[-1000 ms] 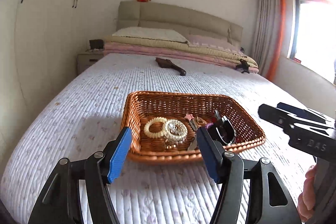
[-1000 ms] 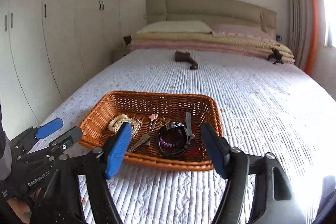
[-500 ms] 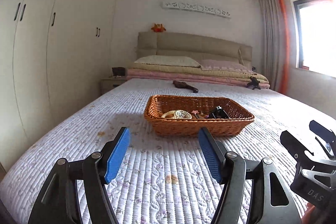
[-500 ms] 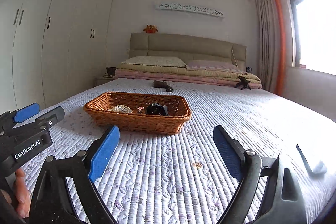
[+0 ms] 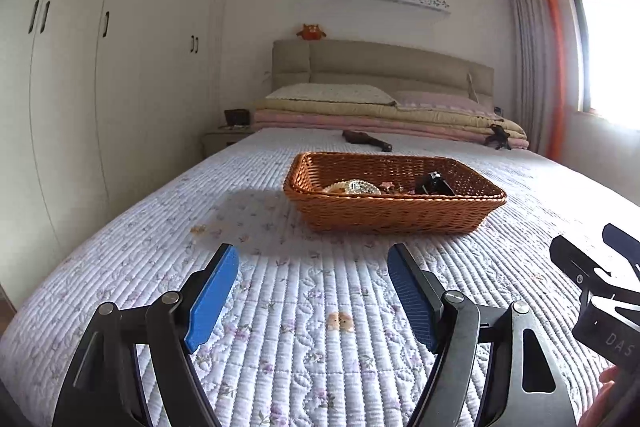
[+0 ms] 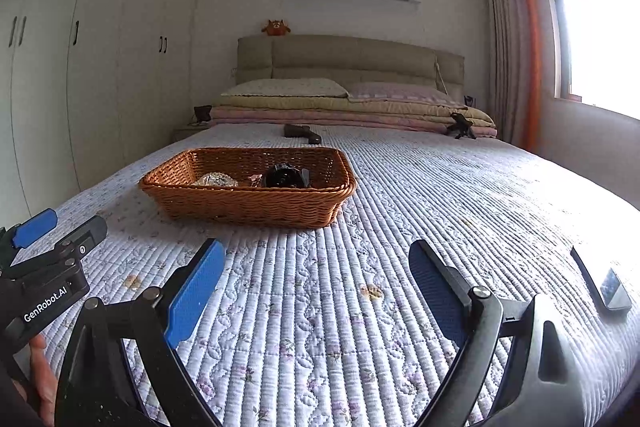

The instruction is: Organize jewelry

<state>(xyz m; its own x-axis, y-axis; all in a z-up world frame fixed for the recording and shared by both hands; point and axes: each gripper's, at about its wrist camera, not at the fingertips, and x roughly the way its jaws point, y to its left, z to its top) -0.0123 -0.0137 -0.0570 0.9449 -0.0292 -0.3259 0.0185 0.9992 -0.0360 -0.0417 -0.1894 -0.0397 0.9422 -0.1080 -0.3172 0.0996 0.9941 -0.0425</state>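
A brown wicker basket (image 5: 396, 211) sits on the quilted bed; it also shows in the right wrist view (image 6: 248, 203). Inside lie a pale beaded bracelet (image 5: 352, 187), a black watch (image 5: 434, 183) and small hair clips, partly hidden by the rim. My left gripper (image 5: 312, 267) is open and empty, low over the quilt, well short of the basket. My right gripper (image 6: 316, 263) is open and empty, also short of the basket and to its right. Each gripper shows at the edge of the other's view.
A dark phone-like slab (image 6: 600, 279) lies on the quilt at the right. A brown brush (image 5: 366, 139) and a small dark object (image 5: 498, 137) lie near the folded blankets (image 5: 384, 117). White wardrobes (image 5: 100, 87) stand left, a window (image 5: 608, 55) right.
Both grippers have pulled back from above the basket and dropped low over the quilt. The basket now sits farther ahead and is seen from the side. Both stay open and empty.
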